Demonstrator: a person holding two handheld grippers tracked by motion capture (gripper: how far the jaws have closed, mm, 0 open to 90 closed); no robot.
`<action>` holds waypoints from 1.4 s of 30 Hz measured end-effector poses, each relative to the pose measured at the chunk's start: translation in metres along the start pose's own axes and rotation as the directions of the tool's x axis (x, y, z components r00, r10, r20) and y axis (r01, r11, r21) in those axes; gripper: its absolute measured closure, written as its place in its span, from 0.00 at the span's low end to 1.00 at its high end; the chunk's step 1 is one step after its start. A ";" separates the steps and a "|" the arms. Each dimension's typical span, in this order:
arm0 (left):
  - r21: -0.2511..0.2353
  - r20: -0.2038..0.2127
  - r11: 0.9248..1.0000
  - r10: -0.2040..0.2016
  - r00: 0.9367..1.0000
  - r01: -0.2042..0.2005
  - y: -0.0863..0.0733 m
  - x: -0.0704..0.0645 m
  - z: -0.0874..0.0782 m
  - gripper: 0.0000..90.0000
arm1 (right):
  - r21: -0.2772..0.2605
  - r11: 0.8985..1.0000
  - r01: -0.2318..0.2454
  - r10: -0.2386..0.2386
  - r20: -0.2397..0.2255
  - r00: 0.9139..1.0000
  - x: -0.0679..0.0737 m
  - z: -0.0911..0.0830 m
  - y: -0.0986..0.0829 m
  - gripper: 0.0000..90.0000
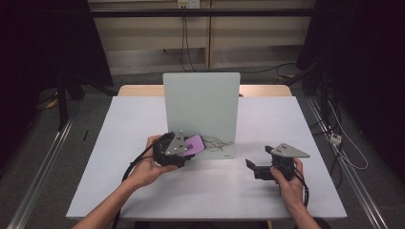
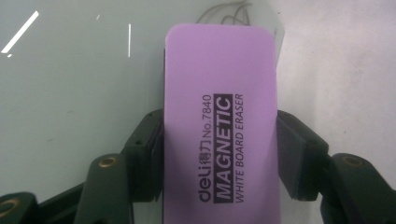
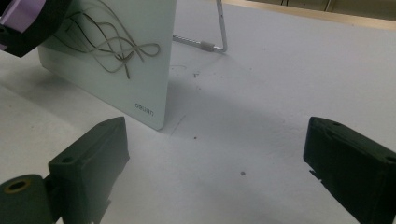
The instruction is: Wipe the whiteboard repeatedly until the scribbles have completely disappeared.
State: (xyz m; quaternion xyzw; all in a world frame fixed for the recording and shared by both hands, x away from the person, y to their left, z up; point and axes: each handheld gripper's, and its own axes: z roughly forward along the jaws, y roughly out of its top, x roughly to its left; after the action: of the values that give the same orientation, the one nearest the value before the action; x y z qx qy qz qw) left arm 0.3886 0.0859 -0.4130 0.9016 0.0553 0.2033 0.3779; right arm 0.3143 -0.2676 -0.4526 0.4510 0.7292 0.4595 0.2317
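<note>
Nearest the person's edge of the white table (image 1: 143, 191), the right hand (image 1: 286, 179) holds the right gripper (image 1: 255, 168) low over the tabletop, off to the right of the board and well apart from it; its jaws stand wide apart with nothing between them, and in the right gripper view only bare table lies in the gap. Farther in and to the left, the left hand (image 1: 150, 164) holds the left gripper (image 1: 188, 150) up against the lower part of the whiteboard (image 1: 200, 102). Its jaws are closed on the long sides of a purple eraser (image 2: 219, 126), which sticks out forward past the jaw tips; the printed face reads "MAGNETIC WHITE BOARD ERASER". The eraser lies over the board's lower left area, its far end close to a tangle of thin scribbled lines (image 3: 116, 46) drawn on the board; whether it presses on the surface I cannot tell. The board stands upright near the middle of the table, propped from behind by a metal wire stand (image 3: 219, 32). Beyond the table, cables (image 1: 184, 33) hang down the back wall.
</note>
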 end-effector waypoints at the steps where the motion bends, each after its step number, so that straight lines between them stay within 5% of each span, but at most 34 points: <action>1: 0.003 0.001 1.000 0.001 1.000 -0.001 0.001 -0.001 0.001 0.46 | 0.000 1.000 0.000 0.000 0.000 1.000 0.000 0.000 0.000 0.07; 13: -0.054 0.022 0.998 -0.044 0.999 0.045 0.007 -0.002 0.009 0.46 | -0.002 1.000 -0.008 0.008 -0.001 1.000 0.000 -0.001 0.000 0.07; 25: -0.121 -0.031 0.989 -0.090 0.995 0.086 0.008 0.016 -0.010 0.46 | 0.001 1.000 -0.002 0.002 0.000 1.000 0.000 0.000 0.000 0.07; 42: -0.021 0.064 1.000 0.004 0.998 -0.003 0.006 -0.019 0.029 0.46 | 0.002 1.000 -0.002 0.002 -0.001 1.000 0.000 0.000 0.000 0.07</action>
State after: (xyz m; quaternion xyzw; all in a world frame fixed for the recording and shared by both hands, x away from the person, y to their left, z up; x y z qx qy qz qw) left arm 0.3830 0.0579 -0.4334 0.9037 0.0395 0.1756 0.3885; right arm 0.3143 -0.2682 -0.4524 0.4516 0.7293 0.4595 0.2304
